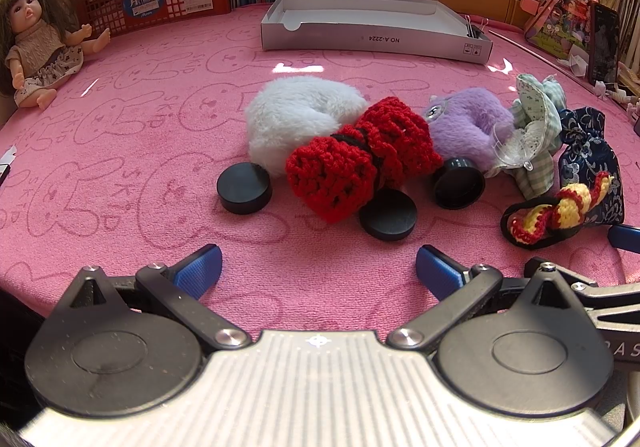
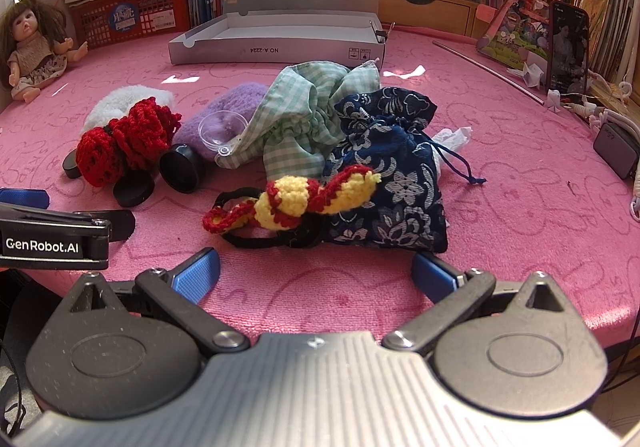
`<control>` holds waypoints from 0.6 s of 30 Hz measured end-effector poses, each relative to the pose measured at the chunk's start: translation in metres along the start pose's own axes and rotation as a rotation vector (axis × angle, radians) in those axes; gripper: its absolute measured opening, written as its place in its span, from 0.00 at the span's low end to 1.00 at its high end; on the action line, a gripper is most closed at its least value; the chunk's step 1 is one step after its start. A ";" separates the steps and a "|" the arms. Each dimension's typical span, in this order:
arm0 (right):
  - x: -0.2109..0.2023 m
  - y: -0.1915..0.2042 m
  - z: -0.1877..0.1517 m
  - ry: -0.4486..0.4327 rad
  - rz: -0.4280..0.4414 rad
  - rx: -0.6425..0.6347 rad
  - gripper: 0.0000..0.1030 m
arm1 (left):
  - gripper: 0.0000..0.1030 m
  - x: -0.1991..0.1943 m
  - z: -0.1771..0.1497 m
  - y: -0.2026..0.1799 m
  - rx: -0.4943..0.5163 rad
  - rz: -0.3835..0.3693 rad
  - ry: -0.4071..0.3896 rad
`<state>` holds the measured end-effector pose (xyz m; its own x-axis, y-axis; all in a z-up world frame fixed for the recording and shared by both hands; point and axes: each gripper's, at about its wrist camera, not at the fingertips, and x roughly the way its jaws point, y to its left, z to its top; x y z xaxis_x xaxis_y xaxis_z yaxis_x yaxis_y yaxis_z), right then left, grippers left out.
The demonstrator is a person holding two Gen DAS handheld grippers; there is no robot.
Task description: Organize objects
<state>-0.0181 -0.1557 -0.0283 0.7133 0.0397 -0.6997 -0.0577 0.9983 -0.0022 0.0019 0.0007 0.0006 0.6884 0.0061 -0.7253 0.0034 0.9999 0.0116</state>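
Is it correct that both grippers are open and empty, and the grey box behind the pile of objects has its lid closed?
Not quite. The grey box has its lid open, standing upright behind it, as the right wrist view shows. The rest holds: the left gripper and the right gripper are open and empty.

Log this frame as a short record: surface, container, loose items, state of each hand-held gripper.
surface: pink cloth
container: grey box, lid up, at the back
loose items: white plush, red crochet piece, purple plush, green checked pouch, navy floral pouch, red-yellow crochet band, three black discs, e.g.
left hand-held gripper: open, empty
right hand-held gripper: open, empty
bystander: doll, far left
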 end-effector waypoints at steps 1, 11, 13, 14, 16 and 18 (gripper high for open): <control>0.000 0.001 0.000 0.003 -0.001 -0.004 1.00 | 1.00 0.000 -0.001 0.000 0.001 -0.001 0.000; -0.013 0.005 -0.004 -0.020 0.012 -0.029 0.98 | 1.00 0.001 0.000 0.002 0.022 -0.020 0.009; -0.016 0.005 -0.003 -0.032 0.005 -0.035 0.97 | 1.00 0.001 0.000 0.003 0.028 -0.026 0.008; -0.018 0.004 -0.004 -0.040 0.004 -0.036 0.96 | 1.00 0.001 0.000 0.003 0.030 -0.029 0.004; -0.022 0.002 -0.003 -0.060 0.009 -0.030 0.96 | 1.00 0.000 -0.001 0.004 0.035 -0.033 -0.004; -0.026 -0.001 -0.002 -0.075 0.023 -0.015 0.95 | 1.00 0.000 -0.002 0.004 0.041 -0.038 -0.012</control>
<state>-0.0378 -0.1575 -0.0120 0.7619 0.0664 -0.6443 -0.0849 0.9964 0.0023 0.0005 0.0052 -0.0005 0.6959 -0.0320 -0.7175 0.0588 0.9982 0.0125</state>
